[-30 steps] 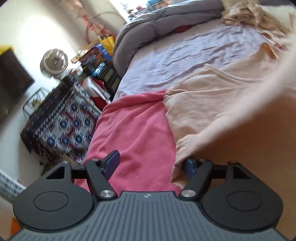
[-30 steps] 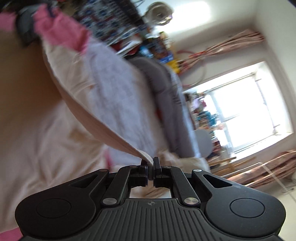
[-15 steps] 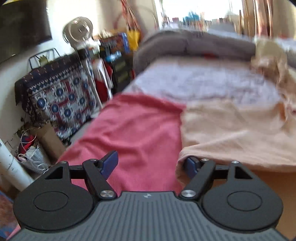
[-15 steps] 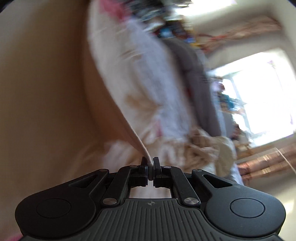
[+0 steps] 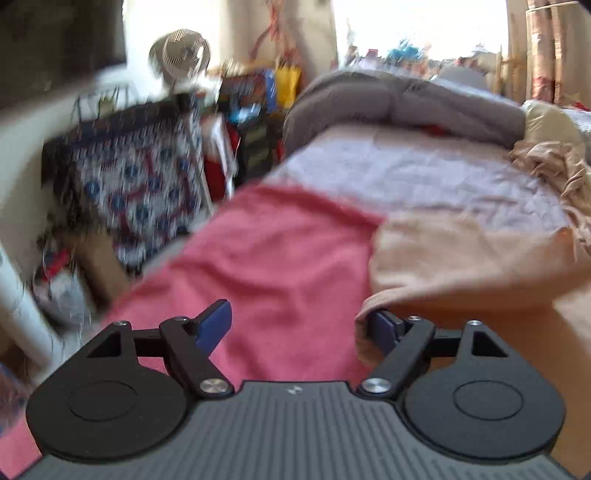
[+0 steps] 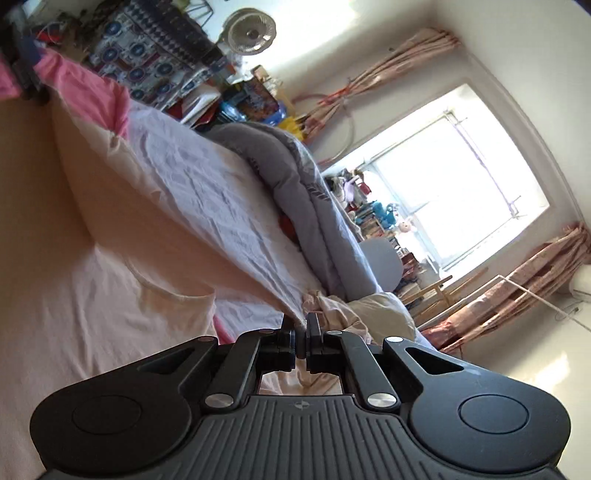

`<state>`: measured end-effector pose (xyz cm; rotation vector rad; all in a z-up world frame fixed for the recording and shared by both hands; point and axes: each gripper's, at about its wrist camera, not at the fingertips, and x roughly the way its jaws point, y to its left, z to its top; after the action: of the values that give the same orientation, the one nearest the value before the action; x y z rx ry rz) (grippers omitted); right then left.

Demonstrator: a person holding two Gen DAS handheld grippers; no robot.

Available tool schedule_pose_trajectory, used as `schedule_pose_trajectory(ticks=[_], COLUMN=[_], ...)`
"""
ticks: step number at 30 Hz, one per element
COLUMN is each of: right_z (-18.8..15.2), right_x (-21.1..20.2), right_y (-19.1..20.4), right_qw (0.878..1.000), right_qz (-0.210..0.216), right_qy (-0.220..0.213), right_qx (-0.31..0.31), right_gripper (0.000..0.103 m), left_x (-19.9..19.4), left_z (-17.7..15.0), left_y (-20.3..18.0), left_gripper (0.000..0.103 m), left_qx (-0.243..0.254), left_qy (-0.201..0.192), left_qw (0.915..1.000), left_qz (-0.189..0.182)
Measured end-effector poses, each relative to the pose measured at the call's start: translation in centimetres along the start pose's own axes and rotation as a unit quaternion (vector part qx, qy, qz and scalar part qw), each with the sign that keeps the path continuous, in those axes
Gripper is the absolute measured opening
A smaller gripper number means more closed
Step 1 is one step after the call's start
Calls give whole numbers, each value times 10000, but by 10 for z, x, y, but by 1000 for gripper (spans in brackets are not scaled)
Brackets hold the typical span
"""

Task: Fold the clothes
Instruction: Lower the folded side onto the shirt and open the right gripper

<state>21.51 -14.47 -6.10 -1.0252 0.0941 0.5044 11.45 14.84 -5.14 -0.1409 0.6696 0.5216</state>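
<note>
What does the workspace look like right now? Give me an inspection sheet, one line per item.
Surface: bed with a wrinkled lilac sheet; pink towel spread over its near end.
Job's things: peach garment on the bed, one edge lifted; crumpled beige clothes at the far side.
Clutter: grey duvet bunched at the head of the bed.
Grippers: left gripper jaws have just been opening, garment edge draped over one jaw, not clamped; right gripper shut on the garment's edge.
Cables: a thin white line by the curtain, cannot tell what it is.
Surroundings: fan, patterned cloth, bright window, curtains.
</note>
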Motion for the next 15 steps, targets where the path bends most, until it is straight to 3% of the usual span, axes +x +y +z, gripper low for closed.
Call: schedule_pose_trajectory(ticks=[1,6,10,15], right_z=[-6,-62,-77,-80], right_x=[2,7,6,5], right_y=[9,75,83,81], right_qw=[9997,9816,9776,9744], right_qz=[179,1246,1294,1417], right_qy=[129,950,1145,1133], right_qx=[-107,-1092,-1202,-1326], right_gripper=[7,6,6,6], left_x=[6,8,6,4], left_z=[-6,-12,-14,-10], left_y=[3,0,5,6], left_gripper=[82,85,85,87], left_qx=[-120,36,138,742], left_qy=[176,186,182,408], left_qw=[9998,9998,9997,9959], left_qz=[-29,28,-132,-309])
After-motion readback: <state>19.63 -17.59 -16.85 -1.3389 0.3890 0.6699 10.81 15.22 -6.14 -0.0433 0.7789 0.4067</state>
